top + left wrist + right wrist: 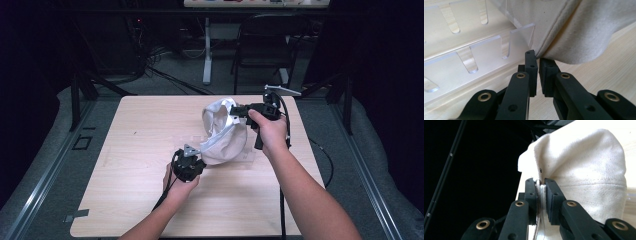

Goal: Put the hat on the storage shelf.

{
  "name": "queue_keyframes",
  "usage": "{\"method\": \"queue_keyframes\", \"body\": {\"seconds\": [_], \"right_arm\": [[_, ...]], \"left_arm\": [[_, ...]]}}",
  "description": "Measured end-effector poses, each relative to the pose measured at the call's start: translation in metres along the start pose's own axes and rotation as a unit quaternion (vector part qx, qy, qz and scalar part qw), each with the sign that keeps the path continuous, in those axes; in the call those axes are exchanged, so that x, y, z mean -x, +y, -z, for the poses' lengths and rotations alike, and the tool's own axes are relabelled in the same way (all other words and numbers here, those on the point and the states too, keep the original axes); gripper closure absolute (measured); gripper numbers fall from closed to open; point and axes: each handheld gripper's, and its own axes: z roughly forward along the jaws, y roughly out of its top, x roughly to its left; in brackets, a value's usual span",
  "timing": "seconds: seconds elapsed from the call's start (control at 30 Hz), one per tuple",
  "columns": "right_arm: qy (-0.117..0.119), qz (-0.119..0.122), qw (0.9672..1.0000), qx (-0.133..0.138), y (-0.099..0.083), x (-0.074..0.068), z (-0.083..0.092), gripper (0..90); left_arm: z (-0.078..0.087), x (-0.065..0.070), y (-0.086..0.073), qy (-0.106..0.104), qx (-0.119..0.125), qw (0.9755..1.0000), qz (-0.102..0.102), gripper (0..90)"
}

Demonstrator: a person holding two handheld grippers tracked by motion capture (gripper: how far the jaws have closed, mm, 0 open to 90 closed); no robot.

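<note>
An off-white cloth bag lies bunched in the middle of the wooden table, partly over a clear acrylic rack with slots. My left gripper is at the bag's near left corner. In the left gripper view the left gripper is shut, with the stitched hem of the bag pinched at its tips. My right gripper holds the bag's upper rim, lifted above the table. In the right gripper view the right gripper is shut on a fold of the bag.
A black chair and a white desk leg stand beyond the table's far edge, with cables on the floor. A black cable trails off the table's right side. Bare tabletop lies at the left and front.
</note>
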Motion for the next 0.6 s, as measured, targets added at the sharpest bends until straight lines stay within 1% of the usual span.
{"method": "queue_keyframes", "body": {"seconds": [0.1,0.2,0.23,0.27,0.3,0.37,0.4,0.43,0.47,0.5,0.6], "right_arm": [[0.002,0.002,1.0,0.0,-0.001,-0.002,-0.002,81.0],[0.004,0.004,1.0,0.0,-0.001,-0.003,-0.002,80.9],[0.005,0.004,1.0,0.0,-0.001,-0.003,-0.002,80.9],[0.005,0.003,1.0,0.0,-0.002,-0.003,-0.002,80.7],[0.007,0.005,1.0,-0.001,-0.002,-0.004,-0.002,80.6],[0.008,0.006,0.9999,-0.001,-0.002,-0.004,-0.001,80.6],[0.008,0.006,1.0,0.0,-0.003,-0.005,-0.001,80.5],[0.007,0.007,0.9999,-0.001,-0.003,-0.005,-0.001,80.5],[0.007,0.008,0.9999,-0.001,-0.003,-0.005,-0.001,80.2],[0.007,0.008,0.9999,-0.001,-0.004,-0.005,-0.001,80.1],[0.009,0.012,0.9999,-0.003,-0.005,-0.007,-0.001,79.9]], "left_arm": [[0.0,0.001,-0.001,0.002,0.004,1.0,0.002,85.8],[0.0,0.0,-0.001,0.0,0.005,1.0,0.003,85.3],[0.0,0.0,-0.002,-0.003,0.008,0.9999,0.008,85.3],[0.0,-0.001,-0.003,-0.01,0.012,0.9998,0.013,84.5],[0.0,-0.002,-0.004,-0.015,0.011,0.9997,0.017,82.0],[0.001,-0.003,-0.005,-0.015,0.01,0.9996,0.02,76.0],[0.001,-0.003,-0.006,-0.012,0.011,0.9998,0.014,76.0],[0.004,-0.003,-0.008,-0.011,0.015,0.9998,0.01,73.4],[0.005,-0.003,-0.009,-0.014,0.02,0.9996,0.012,69.8],[0.007,-0.004,-0.009,-0.014,0.021,0.9997,0.006,68.2],[0.015,-0.006,-0.012,-0.018,0.031,0.9993,0.003,63.7]]}}
